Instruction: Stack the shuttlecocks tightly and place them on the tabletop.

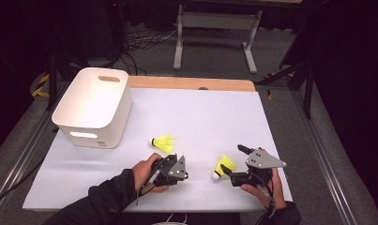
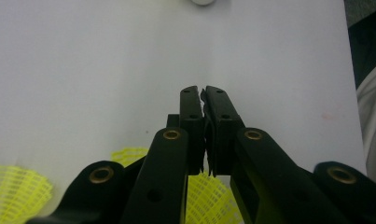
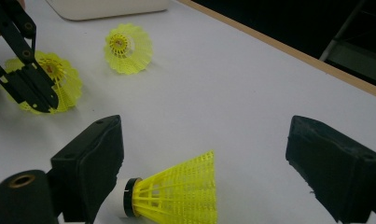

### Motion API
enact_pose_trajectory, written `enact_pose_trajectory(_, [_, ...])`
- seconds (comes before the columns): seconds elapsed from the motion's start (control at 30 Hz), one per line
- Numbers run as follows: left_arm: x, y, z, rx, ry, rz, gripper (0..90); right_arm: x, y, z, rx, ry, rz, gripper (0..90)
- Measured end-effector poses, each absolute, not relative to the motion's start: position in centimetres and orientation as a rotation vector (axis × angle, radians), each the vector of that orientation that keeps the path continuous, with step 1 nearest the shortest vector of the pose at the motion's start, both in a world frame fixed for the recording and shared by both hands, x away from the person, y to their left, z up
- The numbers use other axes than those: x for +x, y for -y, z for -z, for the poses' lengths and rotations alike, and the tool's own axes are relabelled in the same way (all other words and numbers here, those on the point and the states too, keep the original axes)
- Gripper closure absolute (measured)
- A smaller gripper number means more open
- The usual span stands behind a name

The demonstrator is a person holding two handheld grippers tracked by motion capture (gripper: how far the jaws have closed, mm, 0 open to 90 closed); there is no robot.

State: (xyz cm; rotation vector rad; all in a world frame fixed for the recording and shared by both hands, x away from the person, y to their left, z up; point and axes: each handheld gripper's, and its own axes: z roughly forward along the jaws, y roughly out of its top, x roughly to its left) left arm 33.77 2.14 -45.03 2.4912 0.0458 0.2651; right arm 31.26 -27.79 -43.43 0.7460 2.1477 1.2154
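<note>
Shuttlecocks on white table: one lies between wide-open jaws of right gripper, cork against one jaw, skirt unclamped, near table's right near edge. Left gripper, jaws closed together, nothing between tips; yellow shuttlecock sits just behind it. Third shuttlecock lies free mid-table. White bin at far left; broad bare surface centre and far right.

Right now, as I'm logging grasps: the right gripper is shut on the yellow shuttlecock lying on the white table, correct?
No. The right gripper is open; the yellow shuttlecock lies on the white table between its jaws, as the right gripper view shows.
</note>
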Motion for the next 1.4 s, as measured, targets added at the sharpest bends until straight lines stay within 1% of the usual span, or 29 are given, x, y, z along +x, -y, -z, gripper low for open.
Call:
enact_pose_trajectory(0.23, [34.0,-4.7,43.1,2.372,-0.094,-0.301,83.6,31.2,27.6,43.4,0.742,-2.148,-1.211,12.3])
enact_pose_trajectory(0.4, [33.8,-8.0,41.7,2.264,-0.145,-0.358,80.1,30.9,27.2,43.1,0.736,-2.138,-1.22,12.6])
enact_pose_trajectory(0.53, [33.8,-11.5,41.5,2.181,-0.224,-0.403,77.0,30.3,26.2,42.7,0.715,-2.148,-1.246,14.9])
enact_pose_trajectory(0.7, [33.4,-15.6,42.0,2.101,-0.285,-0.488,73.2,29.7,24.4,42.6,0.67,-2.191,-1.26,17.0])
enact_pose_trajectory(0.87, [32.9,-18.4,43.0,2.045,-0.333,-0.537,68.9,29.3,22.7,42.7,0.644,-2.22,-1.278,18.1])
enact_pose_trajectory(0.97, [32.6,-19.4,43.8,2.035,-0.349,-0.573,65.9,29.2,21.6,43.1,0.638,-2.248,-1.277,19.0])
enact_pose_trajectory(1.23, [32.4,-21.4,45.9,2.023,-0.409,-0.576,57.1,28.9,19.2,44.2,0.608,-2.327,-1.273,24.1])
enact_pose_trajectory(1.3, [32.2,-21.8,46.4,2.025,-0.422,-0.593,56.4,28.9,18.7,44.5,0.593,-2.344,-1.266,25.1])
enact_pose_trajectory(1.4, [31.7,-22.4,47.1,2.013,-0.447,-0.607,52.7,28.9,18.0,44.8,0.585,-2.356,-1.266,26.6])
